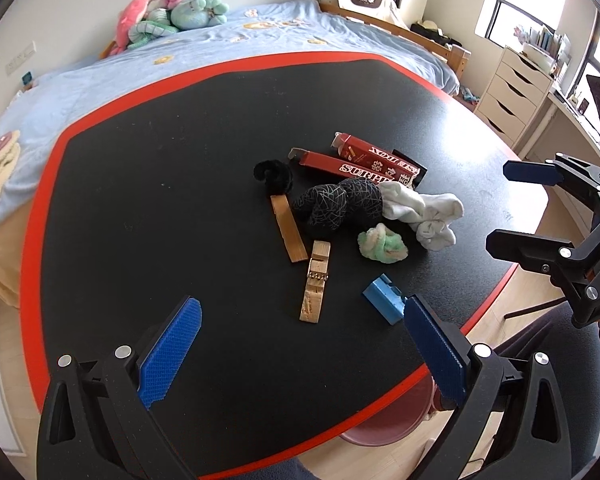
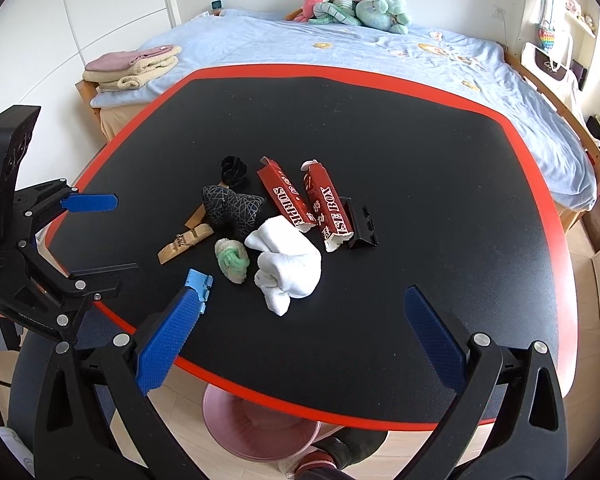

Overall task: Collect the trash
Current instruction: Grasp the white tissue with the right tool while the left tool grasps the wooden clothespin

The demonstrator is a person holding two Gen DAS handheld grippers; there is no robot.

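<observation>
A pile of small things lies mid-table: two torn red boxes (image 2: 300,204), white socks (image 2: 288,268), a black patterned sock (image 2: 232,208), a green-white wad (image 2: 232,262), a small blue box (image 2: 199,282), wooden clothespin pieces (image 2: 184,244), a black fuzzy scrunchie (image 2: 233,170) and a black clip (image 2: 362,224). My left gripper (image 1: 300,344) is open and empty, above the near table edge, the blue box (image 1: 384,298) by its right finger. My right gripper (image 2: 300,336) is open and empty, just short of the white socks. Each gripper shows in the other's view.
The table (image 2: 420,160) is black with a red rim. A pink bin (image 2: 260,432) stands on the floor under the near edge. A bed (image 2: 340,52) with plush toys lies behind the table. White drawers (image 1: 512,92) stand to the right.
</observation>
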